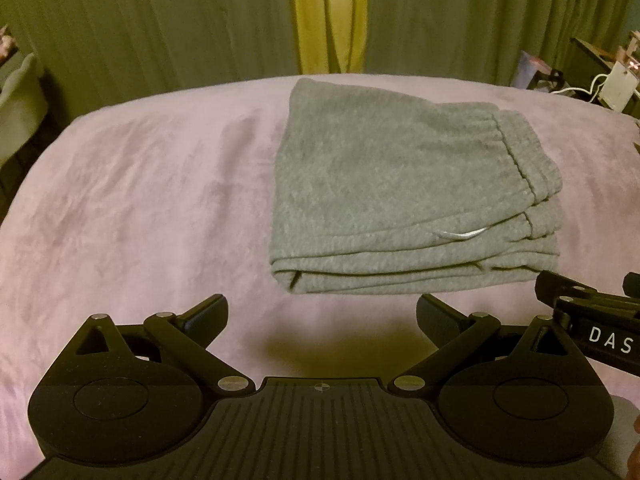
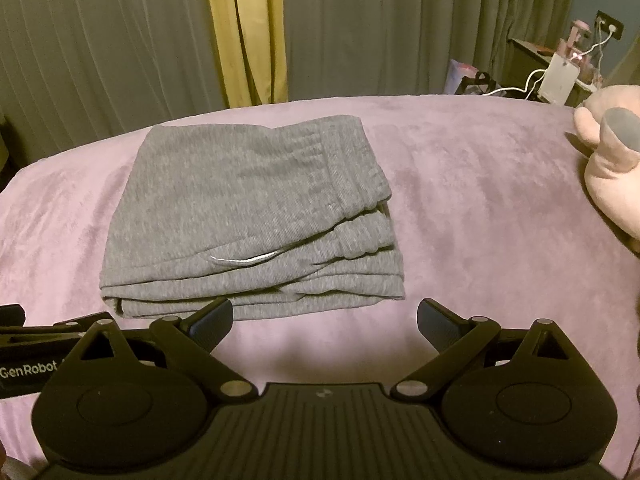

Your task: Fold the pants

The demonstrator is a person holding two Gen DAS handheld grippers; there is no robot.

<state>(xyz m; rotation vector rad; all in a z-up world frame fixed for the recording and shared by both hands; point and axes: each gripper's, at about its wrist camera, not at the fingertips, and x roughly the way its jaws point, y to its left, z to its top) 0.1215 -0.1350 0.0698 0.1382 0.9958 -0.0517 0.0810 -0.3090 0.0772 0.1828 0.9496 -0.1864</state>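
Grey sweatpants (image 1: pixel 384 184) lie folded into a compact rectangle on the pink blanket (image 1: pixel 140 200), layered edges facing me, a white drawstring (image 1: pixel 460 234) poking out. My left gripper (image 1: pixel 322 316) hovers open just short of the near edge, nothing between its fingers. In the right wrist view the same pants (image 2: pixel 248 216) lie ahead and left. My right gripper (image 2: pixel 325 320) is open and empty, its left finger (image 2: pixel 212 316) over the pants' near edge. The right gripper's side shows at the left view's right edge (image 1: pixel 592 312).
A pink plush toy (image 2: pixel 612 172) sits on the blanket (image 2: pixel 480 200) at the far right. Green and yellow curtains (image 1: pixel 328 16) hang behind the bed. A side table with chargers and cables (image 2: pixel 560 72) stands at the back right.
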